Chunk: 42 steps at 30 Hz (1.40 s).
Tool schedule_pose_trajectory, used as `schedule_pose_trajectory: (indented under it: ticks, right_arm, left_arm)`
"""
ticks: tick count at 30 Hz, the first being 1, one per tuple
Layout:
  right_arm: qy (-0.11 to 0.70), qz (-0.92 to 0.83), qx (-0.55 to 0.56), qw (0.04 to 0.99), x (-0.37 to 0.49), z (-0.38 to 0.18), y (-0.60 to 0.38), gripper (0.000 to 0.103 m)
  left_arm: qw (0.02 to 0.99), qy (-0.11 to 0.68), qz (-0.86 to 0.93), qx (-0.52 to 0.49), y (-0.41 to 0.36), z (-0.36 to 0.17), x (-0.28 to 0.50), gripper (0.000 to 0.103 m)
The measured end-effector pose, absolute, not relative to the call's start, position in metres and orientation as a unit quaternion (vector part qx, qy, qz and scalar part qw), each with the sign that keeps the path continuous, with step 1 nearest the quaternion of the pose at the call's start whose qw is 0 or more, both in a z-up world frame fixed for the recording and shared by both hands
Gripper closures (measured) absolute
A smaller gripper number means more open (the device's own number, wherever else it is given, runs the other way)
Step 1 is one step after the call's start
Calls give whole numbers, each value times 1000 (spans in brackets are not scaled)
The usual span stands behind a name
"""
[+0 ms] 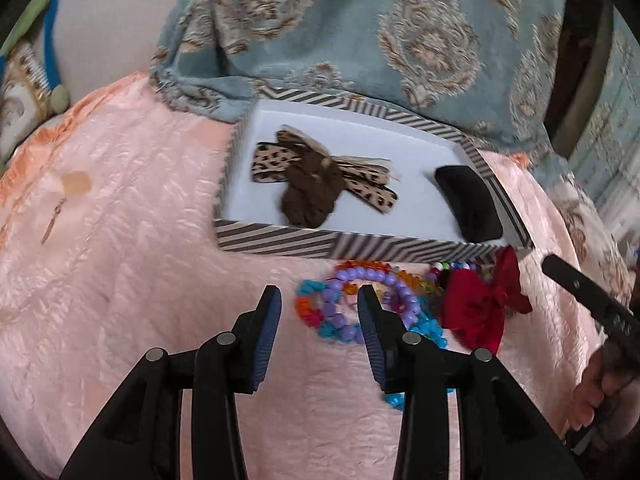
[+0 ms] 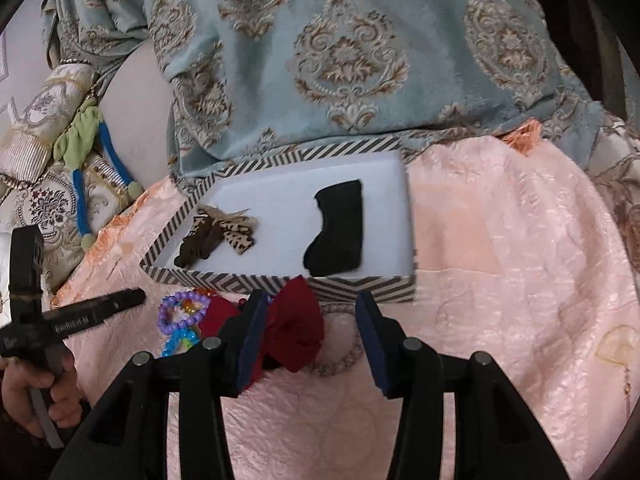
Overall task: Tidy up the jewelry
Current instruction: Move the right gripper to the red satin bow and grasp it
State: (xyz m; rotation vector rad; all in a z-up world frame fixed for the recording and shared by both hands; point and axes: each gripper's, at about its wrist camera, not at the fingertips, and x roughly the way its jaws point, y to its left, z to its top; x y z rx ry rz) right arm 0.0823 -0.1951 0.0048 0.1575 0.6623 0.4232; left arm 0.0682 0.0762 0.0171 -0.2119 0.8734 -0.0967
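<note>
Left wrist view showed both tongs gaping and empty, the left gripper (image 1: pixel 319 300) over the beaded bracelets (image 1: pixel 352 304), the right gripper (image 2: pixel 312 312) straddling the red bow (image 2: pixel 294 330), so each probably needed lowering squarely before pinching one piece.

A pink quilted cover (image 2: pixel 500 240) lies before blue damask fabric (image 2: pixel 340 60), daylit.

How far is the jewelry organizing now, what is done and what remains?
Done: the leopard bow and the black pouch lie inside the striped box. In hand: nothing; the left gripper and right gripper are both open and empty. Left: the bead bracelets and the red bow lie on the pink cloth.
</note>
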Motion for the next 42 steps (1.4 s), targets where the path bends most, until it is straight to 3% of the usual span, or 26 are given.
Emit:
schedule_pose_trajectory:
  ticks: [8,10,13,15,18,21,28,37,40,42]
  right_arm:
    - [363,228,99,898,108,-19,-183,55]
    - [377,236,94,891,114,-26,-176,55]
    - [382,239,67,890,112,-29,-165,56]
    - [380,248,48,890,108,-28,-159,73]
    - [363,256,37,895,99,-21,-156,90]
    - [343,261,45,901,92,-8,-161,96]
    - [319,255,63,911,80,9,-177,97]
    - [376,232,85,893,94,-12,-183,96]
    - [383,232,85,890,96,-16,-181,90]
    - [386,233,81,889,97,-19,-178,79]
  left_arm:
    - [882,458,-79,-75,55,-3,78,83]
    - [885,454,-84,-67,52,-2,79,97]
    - [885,451,-79,-85,60,-3,81,103]
    - [885,450,-77,-91,64,-3,81,103]
    - [890,441,-77,-88,64,3,79,103]
    - [897,425,-81,-85,64,13,75,103]
    - [897,428,-75,-82,66,14,75,103]
    - [879,461,-68,-99,67,-2,80,103]
    - [877,465,-68,-100,68,-5,80,103]
    - [875,469,-68,-97,67,-7,81,103]
